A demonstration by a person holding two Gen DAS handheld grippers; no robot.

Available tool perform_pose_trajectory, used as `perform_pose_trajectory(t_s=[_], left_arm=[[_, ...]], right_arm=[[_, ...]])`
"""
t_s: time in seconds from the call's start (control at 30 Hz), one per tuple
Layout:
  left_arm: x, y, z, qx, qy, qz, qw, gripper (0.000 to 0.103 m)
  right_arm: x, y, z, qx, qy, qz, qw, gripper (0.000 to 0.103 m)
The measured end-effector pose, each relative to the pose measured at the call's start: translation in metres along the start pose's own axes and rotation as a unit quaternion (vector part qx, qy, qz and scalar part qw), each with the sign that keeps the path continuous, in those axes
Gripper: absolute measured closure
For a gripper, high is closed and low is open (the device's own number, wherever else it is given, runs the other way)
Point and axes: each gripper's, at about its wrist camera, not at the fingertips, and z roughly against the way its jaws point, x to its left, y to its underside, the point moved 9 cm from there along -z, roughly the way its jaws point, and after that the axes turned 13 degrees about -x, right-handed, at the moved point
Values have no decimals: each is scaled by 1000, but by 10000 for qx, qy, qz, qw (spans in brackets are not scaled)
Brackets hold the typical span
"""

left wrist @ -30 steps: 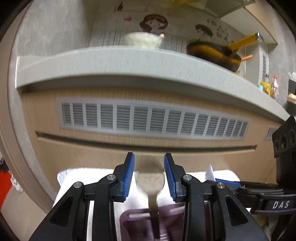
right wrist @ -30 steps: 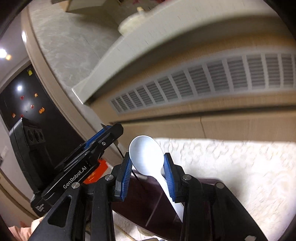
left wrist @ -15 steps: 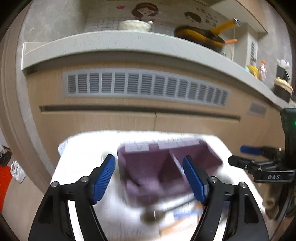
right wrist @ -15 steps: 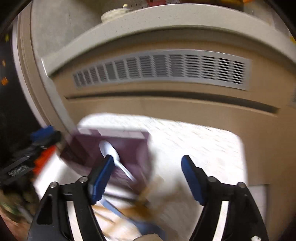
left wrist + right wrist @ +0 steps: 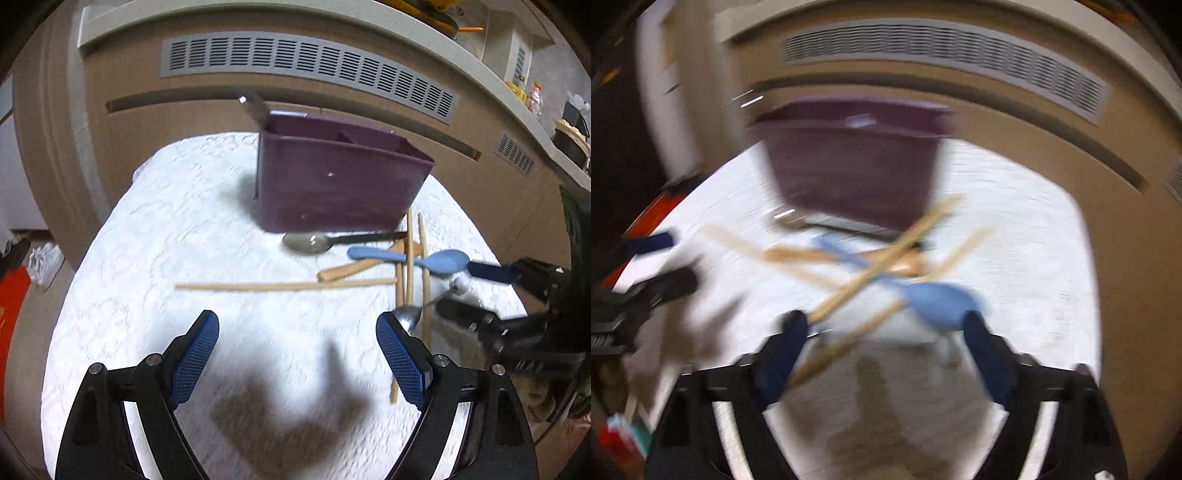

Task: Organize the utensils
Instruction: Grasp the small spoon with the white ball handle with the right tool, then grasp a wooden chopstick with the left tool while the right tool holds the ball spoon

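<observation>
Left gripper (image 5: 297, 354) spread wide, holding nothing, above the white lace-covered desk (image 5: 166, 229) near its front edge. Right gripper (image 5: 882, 354) likewise spread and empty; its view is heavily blurred. Purple divided plastic utensil box (image 5: 332, 184) stands upright toward the desk's far edge, a grey utensil tip (image 5: 253, 105) poking from its left compartment. Before the box, loose on the cloth: metal spoon (image 5: 308, 242), light blue plastic spoon (image 5: 436, 260), wooden chopsticks (image 5: 284, 285), crossing one another.
</observation>
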Motion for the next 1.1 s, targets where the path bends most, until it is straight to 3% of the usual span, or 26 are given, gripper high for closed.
perform_pose_trajectory(t_s=[0.07, 0.17, 0.3, 0.37, 0.43, 0.63, 0.7, 0.77, 0.83, 1.0, 1.1], left_arm=[[7, -1, 5, 5, -59, 29, 10000, 16], [17, -5, 20, -102, -125, 83, 9998, 14], [25, -7, 27, -173, -143, 231, 9995, 12], [26, -5, 25, -148, -118, 342, 9992, 12], [22, -2, 22, -83, -70, 387, 9992, 12], [4, 5, 22, -40, 67, 249, 9997, 12], [1, 6, 23, -30, 78, 246, 9997, 12], [0, 7, 23, -15, 72, 232, 9997, 12], [-1, 7, 22, -7, 64, 226, 9997, 12], [-14, 0, 15, 17, 261, 148, 9995, 12], [-38, -13, 3, 31, 623, -84, 9980, 12]], right_arm=[[21, 5, -1, 97, -252, 435, 9987, 58], [26, 5, 3, 182, -188, 587, 9979, 60], [-17, 8, 15, 382, 254, -624, 9970, 60], [-40, 20, 13, 635, 375, -1439, 9868, 63], [-55, 32, 12, 635, 325, -2368, 9689, 64], [-70, 34, -4, 524, 826, -3239, 9410, 64], [-71, 33, -14, 560, 966, -3295, 9375, 64], [-71, 29, -20, 499, 1163, -3155, 9405, 68], [-66, 25, -25, 487, 1189, -2960, 9465, 78], [-59, 24, -13, 412, 813, -2791, 9559, 79], [-68, 24, 5, 233, 713, -2812, 9567, 83]])
